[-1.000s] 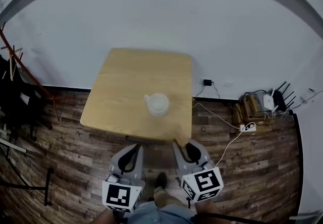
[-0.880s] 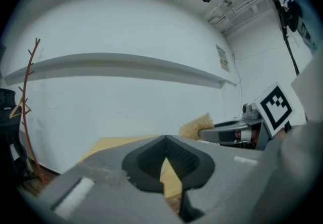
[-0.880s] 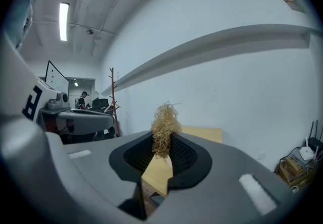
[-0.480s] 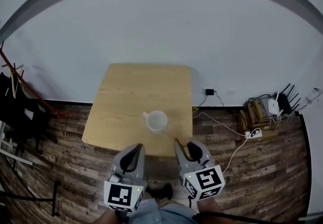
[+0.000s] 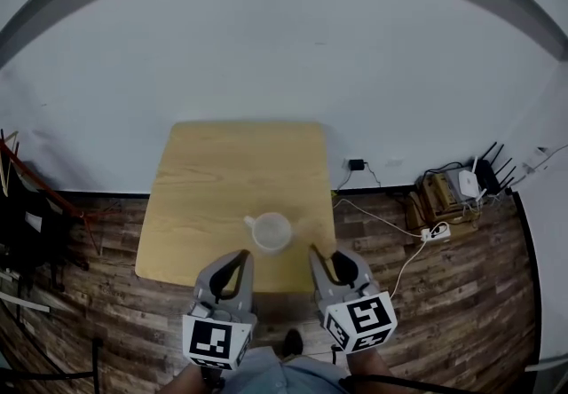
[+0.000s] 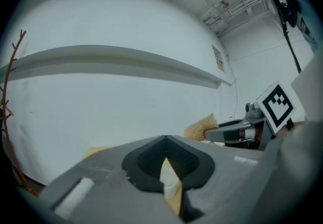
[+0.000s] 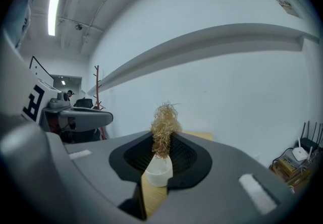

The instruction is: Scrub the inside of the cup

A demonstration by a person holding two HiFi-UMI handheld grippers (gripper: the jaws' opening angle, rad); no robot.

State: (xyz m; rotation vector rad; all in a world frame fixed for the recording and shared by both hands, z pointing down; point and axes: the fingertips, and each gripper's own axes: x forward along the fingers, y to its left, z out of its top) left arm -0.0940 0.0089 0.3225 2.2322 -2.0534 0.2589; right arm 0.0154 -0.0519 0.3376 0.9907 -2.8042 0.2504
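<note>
Right claw [image 7: 161, 143] grips scrubber [image 7: 164, 119] — left claw [image 6: 166, 140] closed, both level toward cup [image 5: 271, 231].

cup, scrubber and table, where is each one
cup [image 5: 272, 232], head view, its open mouth.
scrubber [image 7: 164, 128], right gripper view, middle of the straw-coloured tuft.
table [image 5: 235, 170], head view, bare wooden top.

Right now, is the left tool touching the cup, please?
Apart. The left gripper view shows the cup beyond the shut left tool, with tabletop between.
</note>
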